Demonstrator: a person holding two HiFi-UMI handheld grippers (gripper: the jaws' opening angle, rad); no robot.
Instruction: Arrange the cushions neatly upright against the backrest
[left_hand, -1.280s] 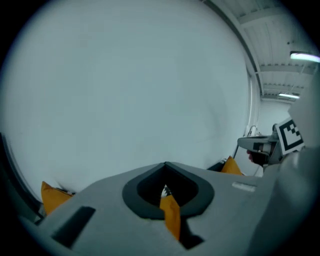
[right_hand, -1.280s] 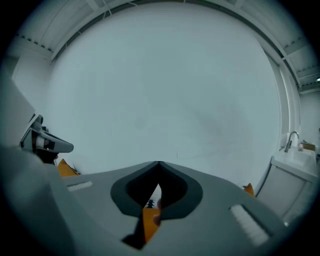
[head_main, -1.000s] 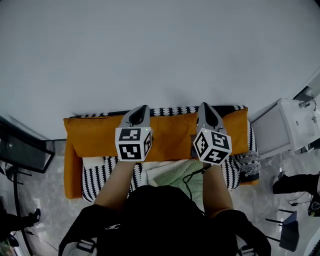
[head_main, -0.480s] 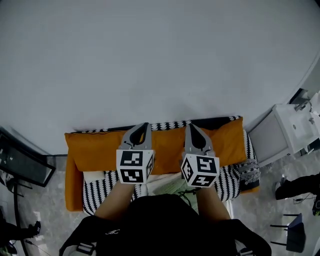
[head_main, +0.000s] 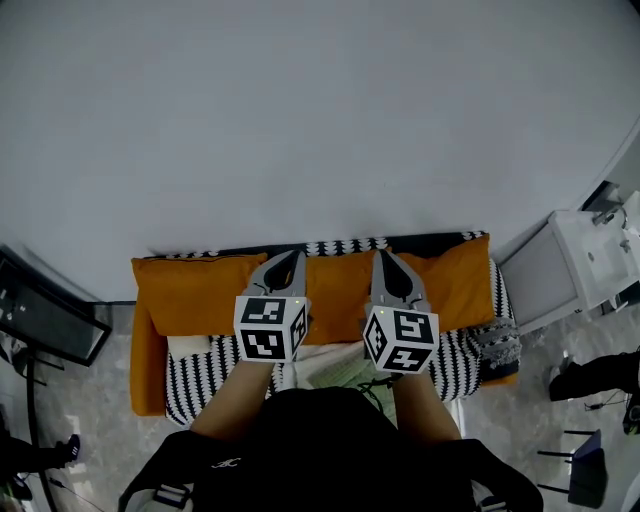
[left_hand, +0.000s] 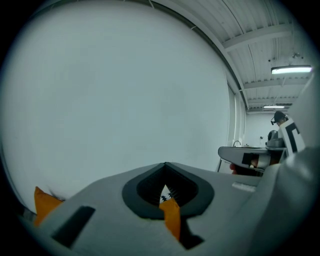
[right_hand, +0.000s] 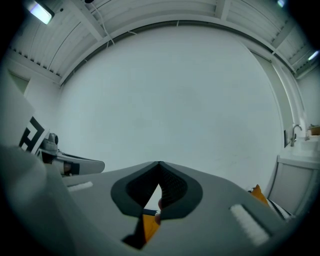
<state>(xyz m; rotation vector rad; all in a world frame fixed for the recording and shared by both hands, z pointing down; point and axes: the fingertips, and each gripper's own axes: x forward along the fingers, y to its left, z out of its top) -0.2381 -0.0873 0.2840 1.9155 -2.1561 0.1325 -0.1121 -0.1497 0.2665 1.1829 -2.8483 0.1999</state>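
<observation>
Orange cushions stand in a row along the sofa backrest, filling it nearly end to end. The right end sits higher than the left.

Left gripper and right gripper hover side by side over the middle of the row, tips pointing at the wall and reaching the cushions' top edge. Both have their jaws closed tip to tip with nothing pinched. In each gripper view, orange fabric shows only through the gap behind the tips.

The sofa seat, black-and-white patterned, lies open in front of the row. A pale green cloth rests on it near the person.

The wall runs tight behind the backrest. A white cabinet crowds the right end, and a dark screen stands off the left end.
</observation>
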